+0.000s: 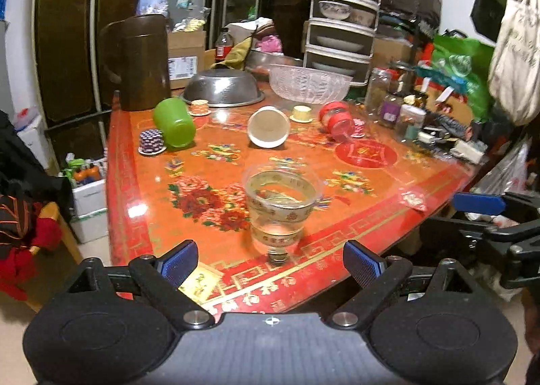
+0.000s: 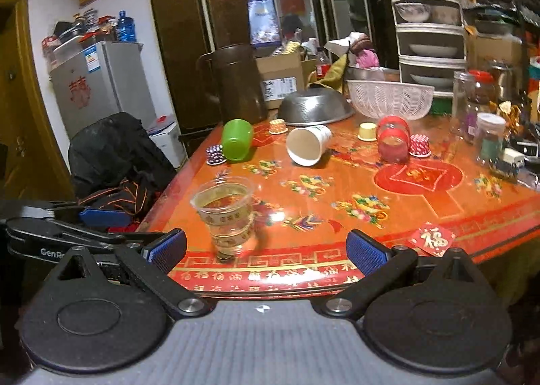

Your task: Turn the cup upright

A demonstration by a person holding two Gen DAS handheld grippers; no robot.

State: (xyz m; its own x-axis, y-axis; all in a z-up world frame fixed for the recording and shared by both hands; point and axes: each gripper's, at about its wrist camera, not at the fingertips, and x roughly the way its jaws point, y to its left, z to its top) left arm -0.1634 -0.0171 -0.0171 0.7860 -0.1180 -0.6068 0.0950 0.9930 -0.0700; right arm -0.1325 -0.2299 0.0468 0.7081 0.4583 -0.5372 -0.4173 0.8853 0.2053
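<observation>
A clear plastic cup (image 1: 278,206) with gold bands stands upright near the table's front edge; it also shows in the right wrist view (image 2: 227,214). A white paper cup (image 1: 269,126) (image 2: 308,145), a green cup (image 1: 173,121) (image 2: 237,139) and a red-lidded jar (image 1: 337,121) (image 2: 393,140) lie on their sides farther back. My left gripper (image 1: 270,263) is open and empty, just in front of the clear cup. My right gripper (image 2: 268,251) is open and empty, to the right of the clear cup.
Red floral table (image 1: 371,216). At the back stand a brown jug (image 1: 141,60), an upturned steel bowl (image 1: 222,87), a clear basket (image 1: 310,82), a dish rack (image 1: 344,13) and jars (image 2: 472,104). Small capsules (image 1: 152,142) lie about. A red packet (image 2: 432,238) lies near the front edge.
</observation>
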